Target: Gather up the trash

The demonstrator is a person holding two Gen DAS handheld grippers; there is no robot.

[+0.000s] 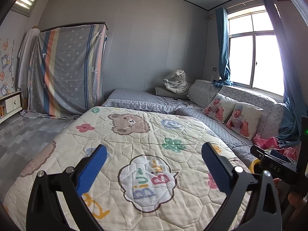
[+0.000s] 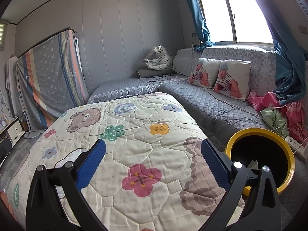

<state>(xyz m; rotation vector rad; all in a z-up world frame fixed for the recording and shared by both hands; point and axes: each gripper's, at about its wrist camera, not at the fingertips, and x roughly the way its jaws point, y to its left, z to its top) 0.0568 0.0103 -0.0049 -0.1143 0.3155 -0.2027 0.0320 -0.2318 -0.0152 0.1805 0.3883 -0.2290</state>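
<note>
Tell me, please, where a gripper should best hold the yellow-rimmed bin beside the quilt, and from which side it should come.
Probably the yellow rim of the bin, taken from above with one finger inside and one outside. The bin stands upright and open, and its rim is thin. The near edge is closest to the open right gripper; the power strip lies against the far side.

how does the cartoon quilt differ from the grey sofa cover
The quilt is cream with coloured bears, flowers and lettering; the sofa cover is plain grey. The quilt has irregular, many-sided stitching; the sofa cover has a small diamond grid. The quilt lies bare of objects; the sofa cover carries two baby-print pillows and crumpled pink cloth. Both are quilted fabric spread flat.
</note>
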